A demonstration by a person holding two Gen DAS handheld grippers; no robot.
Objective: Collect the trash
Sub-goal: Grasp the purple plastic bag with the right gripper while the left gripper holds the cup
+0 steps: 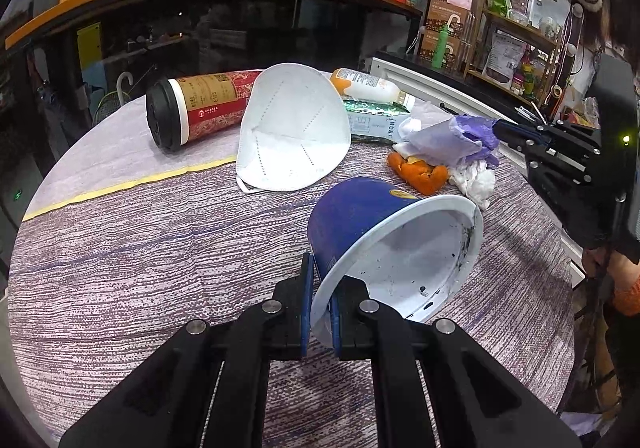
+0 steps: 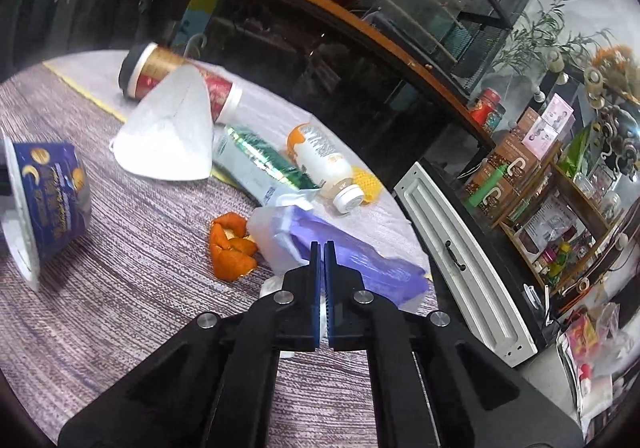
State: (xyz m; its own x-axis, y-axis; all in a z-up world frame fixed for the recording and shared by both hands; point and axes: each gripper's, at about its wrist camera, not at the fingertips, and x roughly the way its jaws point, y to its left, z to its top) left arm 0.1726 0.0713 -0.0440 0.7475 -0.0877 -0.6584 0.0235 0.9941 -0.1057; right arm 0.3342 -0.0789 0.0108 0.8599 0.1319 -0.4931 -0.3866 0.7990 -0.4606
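My left gripper (image 1: 322, 288) is shut on the white rim of a blue paper bowl (image 1: 352, 216), which hangs tilted with its opening toward me; the right wrist view shows that bowl (image 2: 52, 192) at the left edge. My right gripper (image 2: 323, 246) is shut, its tips pinching a bunched purple glove (image 2: 360, 260) on the trash pile. From the left wrist view the right gripper (image 1: 500, 128) meets the glove (image 1: 468, 136) from the right. Orange peel (image 1: 420, 172) and crumpled white tissue (image 1: 476, 180) lie just beside the glove.
On the round purple-clothed table (image 1: 160, 268) lie a white face mask (image 1: 292, 128), a red paper cup (image 1: 200, 108) on its side, a toppled white bottle (image 1: 368, 84) and a green-white packet (image 1: 376, 120). A white cabinet (image 2: 460, 240) borders the table's right. Shelves stand behind.
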